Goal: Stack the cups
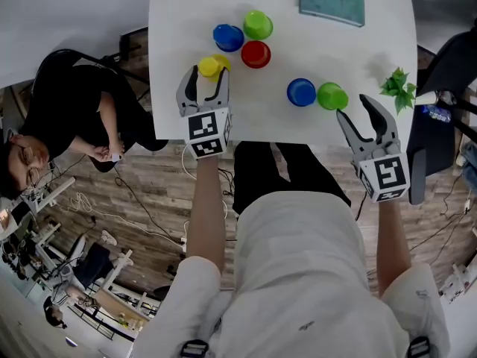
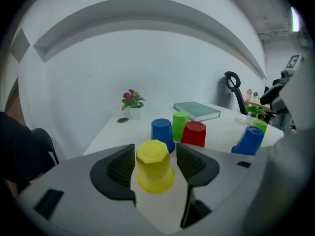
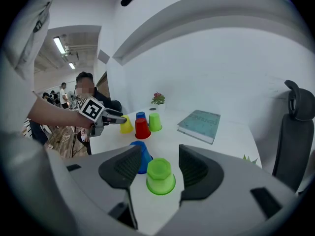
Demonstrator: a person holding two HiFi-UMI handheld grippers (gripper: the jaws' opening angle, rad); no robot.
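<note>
Yellow cup (image 2: 154, 165), glossy tapered faceted plastic, is seen upturned near the table's (image 1: 328, 51) left edge, between left gripper (image 1: 206, 80) jaws spread wide. Green cup (image 3: 160, 176), same form, is flanked by right gripper (image 1: 356, 114) ribbed jaws, also wide, near the front edge.

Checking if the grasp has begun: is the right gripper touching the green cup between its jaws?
Apart. In the right gripper view, white table shows between the green cup and each jaw of the right gripper.

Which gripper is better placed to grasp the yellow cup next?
Left: the yellow cup stands between the left gripper's open jaws. The right gripper frames a green cup across the table.
</note>
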